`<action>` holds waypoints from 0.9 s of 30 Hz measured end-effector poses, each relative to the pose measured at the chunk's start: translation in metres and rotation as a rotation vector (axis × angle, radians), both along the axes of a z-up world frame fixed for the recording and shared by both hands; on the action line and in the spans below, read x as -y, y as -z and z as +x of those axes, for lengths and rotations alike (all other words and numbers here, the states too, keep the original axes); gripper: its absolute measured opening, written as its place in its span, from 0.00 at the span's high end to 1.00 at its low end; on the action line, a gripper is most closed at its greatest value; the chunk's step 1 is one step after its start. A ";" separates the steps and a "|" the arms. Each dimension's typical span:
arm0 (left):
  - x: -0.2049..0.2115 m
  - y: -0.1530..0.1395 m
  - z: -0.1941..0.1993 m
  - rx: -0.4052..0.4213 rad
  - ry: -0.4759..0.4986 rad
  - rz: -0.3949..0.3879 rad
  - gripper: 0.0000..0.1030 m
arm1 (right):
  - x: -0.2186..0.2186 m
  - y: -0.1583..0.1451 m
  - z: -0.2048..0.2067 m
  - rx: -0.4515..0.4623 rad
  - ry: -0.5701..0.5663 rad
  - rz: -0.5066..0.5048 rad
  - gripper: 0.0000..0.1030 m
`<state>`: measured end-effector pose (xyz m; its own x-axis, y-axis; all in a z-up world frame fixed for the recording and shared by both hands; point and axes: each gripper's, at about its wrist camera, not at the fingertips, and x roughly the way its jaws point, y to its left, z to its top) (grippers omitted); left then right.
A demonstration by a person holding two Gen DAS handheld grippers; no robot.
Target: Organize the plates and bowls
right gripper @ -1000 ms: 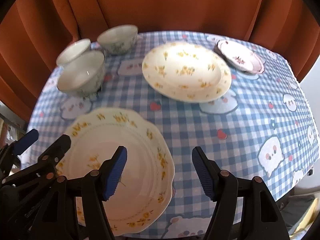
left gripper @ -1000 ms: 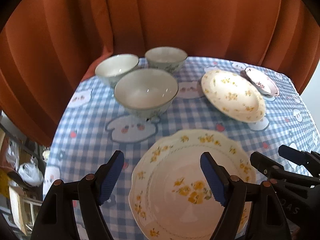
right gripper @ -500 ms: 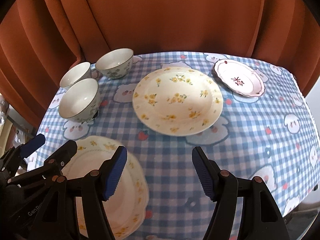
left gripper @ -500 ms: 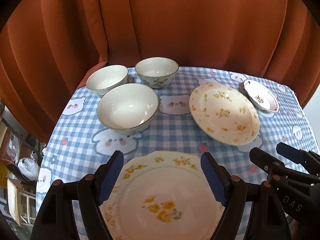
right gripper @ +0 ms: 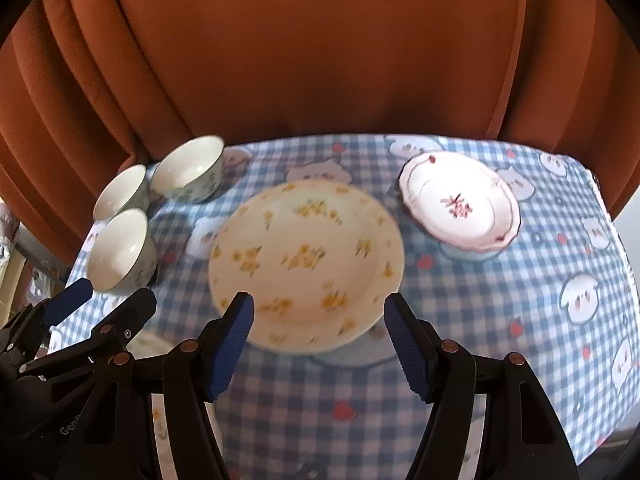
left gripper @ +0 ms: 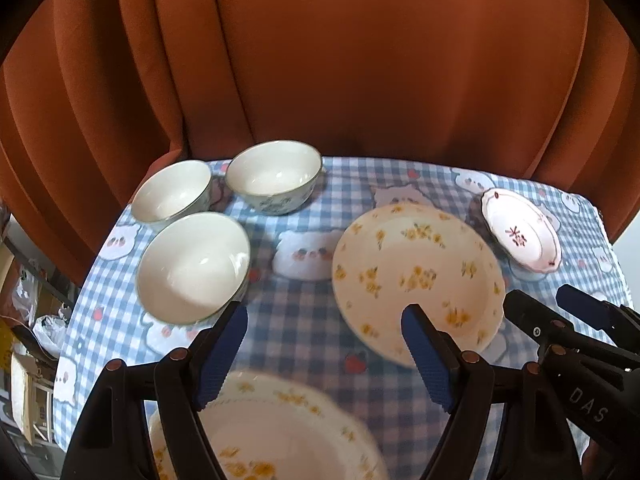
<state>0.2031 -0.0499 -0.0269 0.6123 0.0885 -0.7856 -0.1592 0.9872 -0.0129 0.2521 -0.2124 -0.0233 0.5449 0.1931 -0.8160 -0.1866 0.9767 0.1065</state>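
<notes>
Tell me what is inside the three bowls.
Nothing shows inside them: the near bowl, the left rear bowl and the flower-patterned bowl show bare white interiors with glare. Each one's near inner wall is hidden by its rim.

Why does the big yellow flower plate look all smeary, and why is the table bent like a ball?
Right wrist view: the cream plate with yellow flowers is smeared by motion blur. Left wrist view: the near scalloped yellow-flowered plate is blurry too, while the white ceramic bowls look sharper, with small glints. Both views: the fisheye lens bends the blue checked tablecloth and darkens the corners.
</notes>
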 end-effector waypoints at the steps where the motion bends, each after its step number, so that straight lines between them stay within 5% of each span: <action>1: 0.002 0.000 0.004 0.001 -0.003 0.001 0.21 | 0.003 0.000 0.004 0.001 0.001 0.001 0.31; 10: 0.021 0.012 0.053 -0.014 0.003 0.028 0.21 | 0.018 0.013 0.051 0.013 0.024 -0.010 0.31; 27: 0.023 0.087 0.110 -0.138 0.001 0.007 0.24 | 0.015 0.090 0.105 -0.097 0.044 0.006 0.32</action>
<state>0.3130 -0.0732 -0.1142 0.4985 0.0942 -0.8618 -0.1585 0.9872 0.0162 0.3575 -0.2279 -0.1128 0.4711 0.1755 -0.8644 -0.1321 0.9830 0.1276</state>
